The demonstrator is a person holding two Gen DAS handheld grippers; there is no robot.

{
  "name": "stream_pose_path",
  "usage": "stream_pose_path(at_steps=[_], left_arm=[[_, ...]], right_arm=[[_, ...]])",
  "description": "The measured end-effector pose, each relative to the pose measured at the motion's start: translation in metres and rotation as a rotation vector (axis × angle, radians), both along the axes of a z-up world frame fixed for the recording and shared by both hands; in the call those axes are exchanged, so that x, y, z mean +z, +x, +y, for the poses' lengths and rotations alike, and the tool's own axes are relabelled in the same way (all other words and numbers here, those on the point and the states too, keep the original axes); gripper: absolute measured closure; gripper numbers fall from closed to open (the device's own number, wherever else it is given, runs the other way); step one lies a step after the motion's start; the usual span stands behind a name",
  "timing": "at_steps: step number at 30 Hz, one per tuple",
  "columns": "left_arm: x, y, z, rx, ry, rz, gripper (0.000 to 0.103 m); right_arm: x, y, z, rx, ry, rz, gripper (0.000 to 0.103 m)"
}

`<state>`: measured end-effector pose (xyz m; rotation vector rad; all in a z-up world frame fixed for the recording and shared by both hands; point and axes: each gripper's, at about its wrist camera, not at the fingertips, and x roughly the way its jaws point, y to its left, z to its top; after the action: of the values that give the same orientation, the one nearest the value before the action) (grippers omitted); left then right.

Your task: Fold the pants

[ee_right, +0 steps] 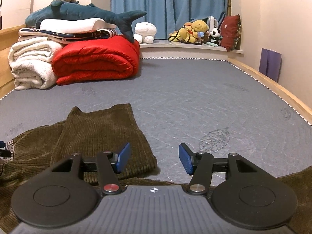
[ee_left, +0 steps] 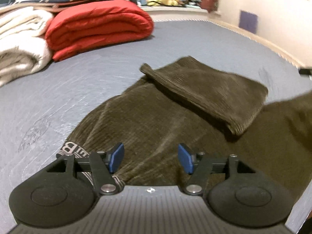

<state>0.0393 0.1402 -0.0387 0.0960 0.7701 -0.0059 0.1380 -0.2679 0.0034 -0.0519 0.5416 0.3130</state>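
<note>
Brown corduroy pants [ee_left: 156, 117] lying on grey bed [ee_left: 78, 89], one leg folded back over rest. Left gripper [ee_left: 151, 159] jaws apart, nothing held. Right gripper [ee_right: 154, 159] same, hovering at pants edge.

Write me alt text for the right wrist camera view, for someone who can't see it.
Olive corduroy pants lie partly folded on a grey mattress, one leg doubled back, below the open, empty right gripper. Behind sit a folded red quilt, white blankets, a plush shark and blue curtains.
</note>
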Motion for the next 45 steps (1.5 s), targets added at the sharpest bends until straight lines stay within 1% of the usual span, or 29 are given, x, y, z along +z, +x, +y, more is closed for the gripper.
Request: stream_pose_path(at_steps=[2,4,8,13,16,20,22,23,24,25,27,30,33,35,38,40,41,43,45], left_arm=[[-0.006,0.001,-0.005,-0.017,0.017,0.011,0.036],[-0.010,0.002,-0.005,-0.020,0.016,0.020,0.035],[-0.009,0.002,-0.004,-0.012,0.000,0.018,0.028],[-0.010,0.001,-0.006,-0.012,0.002,0.023,0.027],[-0.010,0.001,-0.007,-0.011,-0.003,0.034,0.019],[-0.012,0.003,-0.007,0.000,0.004,0.041,0.016],[-0.012,0.004,-0.006,0.014,0.002,0.048,0.011],[-0.012,0.005,-0.005,0.022,0.002,0.051,0.004],[-0.012,0.005,-0.004,0.028,0.001,0.048,0.000],[-0.011,0.005,-0.003,0.031,-0.003,0.041,0.000],[-0.008,0.005,-0.002,0.030,-0.022,0.032,0.000],[-0.005,0.005,0.000,0.026,-0.072,0.026,0.000],[-0.006,0.010,0.001,0.030,-0.133,0.056,0.000],[-0.006,0.014,0.001,0.045,-0.160,0.075,0.000],[-0.004,0.017,-0.002,0.066,-0.158,0.083,0.000],[-0.001,0.015,-0.003,0.080,-0.137,0.060,0.000],[0.000,0.014,-0.001,0.085,-0.143,0.048,0.000],[0.004,0.011,0.005,0.069,-0.207,0.030,0.000],[0.006,0.010,0.010,0.062,-0.266,0.021,0.000]], right_arm=[[-0.002,0.000,0.001,0.001,-0.010,0.004,0.042],[-0.004,0.001,0.001,-0.003,-0.015,0.010,0.042],[-0.005,0.003,0.000,-0.017,-0.011,0.014,0.042],[-0.007,0.005,0.004,-0.016,-0.010,0.018,0.042],[-0.008,0.004,0.008,-0.002,-0.022,0.013,0.042],[-0.007,0.002,0.007,0.007,-0.028,0.006,0.042],[-0.007,0.002,0.006,0.003,-0.027,0.008,0.042],[-0.008,0.002,0.005,0.000,-0.026,0.009,0.042],[-0.008,0.002,0.004,-0.002,-0.026,0.011,0.042],[-0.008,0.003,0.005,-0.003,-0.026,0.013,0.042],[-0.008,0.004,0.005,-0.005,-0.028,0.015,0.042],[-0.009,0.003,0.006,-0.003,-0.028,0.016,0.042],[-0.010,0.003,0.006,-0.002,-0.030,0.017,0.042],[-0.011,0.004,0.006,-0.004,-0.030,0.018,0.042],[-0.010,0.004,0.006,-0.011,-0.024,0.016,0.042],[-0.011,0.005,0.007,-0.024,-0.016,0.011,0.042],[-0.012,0.007,0.007,-0.032,-0.011,0.014,0.043],[-0.014,0.010,0.009,-0.046,-0.002,0.022,0.043],[-0.015,0.013,0.010,-0.054,0.007,0.025,0.049]])
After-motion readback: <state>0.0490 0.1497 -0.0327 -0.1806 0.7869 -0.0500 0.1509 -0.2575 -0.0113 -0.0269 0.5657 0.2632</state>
